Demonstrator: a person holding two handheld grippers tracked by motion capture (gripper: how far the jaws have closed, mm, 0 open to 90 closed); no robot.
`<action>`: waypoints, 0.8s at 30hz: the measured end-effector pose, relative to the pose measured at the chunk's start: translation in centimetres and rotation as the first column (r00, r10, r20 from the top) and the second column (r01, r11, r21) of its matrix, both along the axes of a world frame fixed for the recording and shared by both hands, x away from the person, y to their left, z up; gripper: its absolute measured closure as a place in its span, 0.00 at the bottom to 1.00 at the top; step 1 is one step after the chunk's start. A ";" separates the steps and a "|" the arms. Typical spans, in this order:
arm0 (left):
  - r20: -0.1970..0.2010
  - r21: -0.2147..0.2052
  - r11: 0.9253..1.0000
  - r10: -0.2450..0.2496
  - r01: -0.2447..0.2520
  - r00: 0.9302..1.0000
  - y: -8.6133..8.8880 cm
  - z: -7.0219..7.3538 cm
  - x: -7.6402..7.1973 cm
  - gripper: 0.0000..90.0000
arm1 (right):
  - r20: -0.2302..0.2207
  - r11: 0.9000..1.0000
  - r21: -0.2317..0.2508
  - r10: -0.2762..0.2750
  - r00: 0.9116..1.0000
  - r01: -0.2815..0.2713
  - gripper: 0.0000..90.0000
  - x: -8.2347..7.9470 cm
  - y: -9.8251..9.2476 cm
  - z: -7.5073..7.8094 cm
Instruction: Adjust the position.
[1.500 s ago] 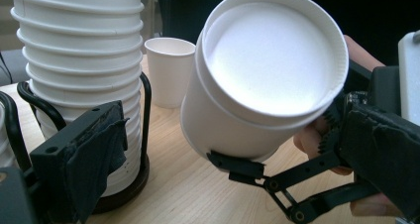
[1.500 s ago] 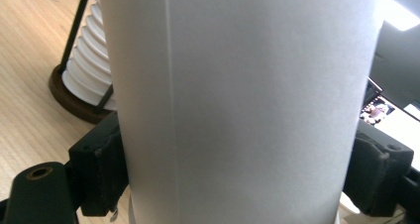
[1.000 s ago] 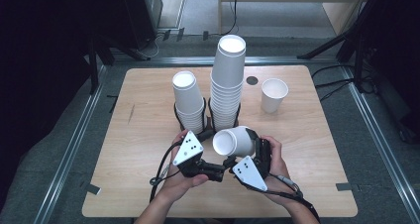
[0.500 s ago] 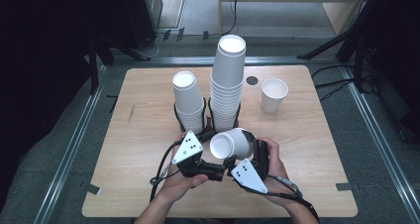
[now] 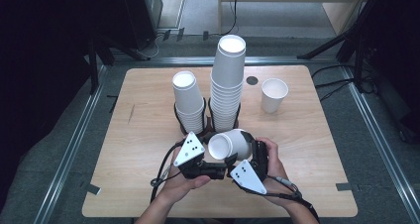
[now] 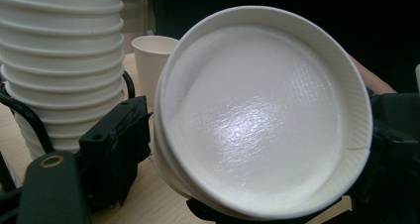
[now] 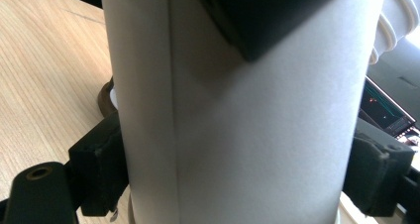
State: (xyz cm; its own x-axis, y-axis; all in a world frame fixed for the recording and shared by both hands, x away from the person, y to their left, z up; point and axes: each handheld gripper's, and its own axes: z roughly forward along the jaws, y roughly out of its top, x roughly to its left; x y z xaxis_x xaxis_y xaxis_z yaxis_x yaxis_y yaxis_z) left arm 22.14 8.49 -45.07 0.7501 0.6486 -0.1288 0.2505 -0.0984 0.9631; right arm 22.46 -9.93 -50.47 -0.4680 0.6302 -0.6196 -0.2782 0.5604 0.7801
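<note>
The right gripper (image 5: pixel 246 157) clamped the nested cups (image 5: pixel 229 144) sideways while the left gripper (image 5: pixel 207 153), jaws just closing, pinched the outermost cup's base; a straight, steady pull seemed best.

The cups (image 5: pixel 233 143) held on their side are white, with a glossy white base. Both cup stacks (image 5: pixel 228 80) and the lone cup (image 5: pixel 274 94) are white too. The worktop (image 5: pixel 317 135) is pale wood with a fine grain. Each hand-held gripper (image 5: pixel 213 170) is black, topped by a grey plate (image 5: pixel 191 148) with black dots. The holders (image 5: pixel 179 121) are black.
</note>
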 end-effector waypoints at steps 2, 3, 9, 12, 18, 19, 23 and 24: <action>0.013 0.014 1.000 0.011 -0.011 1.000 -0.1 0.0 -0.1 0.19 | 0.002 1.000 0.000 -0.002 1.000 0.002 0.15 0.0 0.0 0.0; 0.018 0.017 1.000 0.015 -0.015 1.000 -0.2 0.0 -0.2 0.20 | 0.000 1.000 0.001 -0.003 1.000 0.003 0.15 0.0 0.0 0.0; 0.031 0.039 0.999 0.036 -0.037 0.999 -0.5 0.2 -0.5 0.22 | -0.002 1.000 0.004 -0.010 1.000 0.010 0.15 0.1 0.0 0.0; 0.033 0.052 0.998 0.037 -0.039 0.999 -0.6 0.2 -0.5 0.23 | -0.002 1.000 -0.003 -0.011 1.000 0.011 0.14 0.1 0.0 -0.1; 0.011 0.026 0.999 0.024 -0.024 1.000 -0.2 0.2 -0.3 0.24 | -0.005 1.000 0.000 -0.009 1.000 0.009 0.13 0.1 0.0 -0.1; 0.011 0.026 0.999 0.024 -0.024 1.000 -0.2 0.2 -0.3 0.24 | -0.005 1.000 0.000 -0.009 1.000 0.009 0.13 0.1 0.0 -0.1; 0.014 0.018 1.000 0.025 -0.025 1.000 -0.1 0.1 -0.3 0.24 | 0.002 1.000 -0.003 -0.005 1.000 0.005 0.13 0.1 0.0 0.0; 0.017 0.024 0.999 0.024 -0.024 1.000 -0.2 0.1 -0.3 0.25 | 0.000 1.000 -0.003 -0.007 1.000 0.007 0.13 0.1 0.0 0.0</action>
State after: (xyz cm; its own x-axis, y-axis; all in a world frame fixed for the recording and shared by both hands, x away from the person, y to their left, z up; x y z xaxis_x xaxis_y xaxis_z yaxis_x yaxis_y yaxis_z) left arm 21.83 8.29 -44.93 0.7363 0.6692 -0.1004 0.2371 -0.1162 0.9645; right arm 22.56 -9.93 -50.46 -0.4635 0.6314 -0.6217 -0.2748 0.5645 0.7783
